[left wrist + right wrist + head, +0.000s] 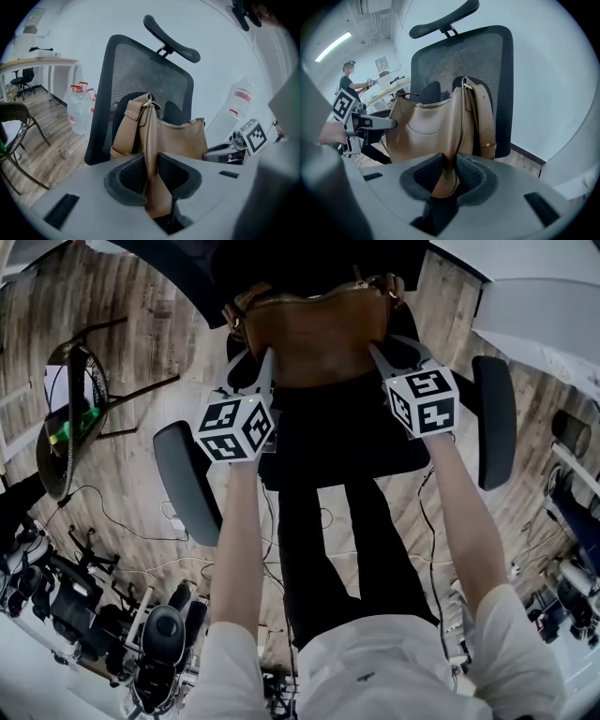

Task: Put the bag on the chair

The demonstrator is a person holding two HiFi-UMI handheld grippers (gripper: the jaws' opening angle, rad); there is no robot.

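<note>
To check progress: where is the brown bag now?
Head view, top centre: the brown bag is gripped between the left tool and right tool, in front of the chair backrest.

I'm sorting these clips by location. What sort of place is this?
Most likely an office or lab workroom: there is a mesh-backed office chair, a desk along the wall, and large water jugs beside that desk.

White short-sleeved top (375, 667) above black trousers (314, 559). The left claw (266, 360) and right claw (377, 354) are smooth grey with dark ribbed pads (131, 176), each bearing a white cube (234, 427) printed with black square markers
</note>
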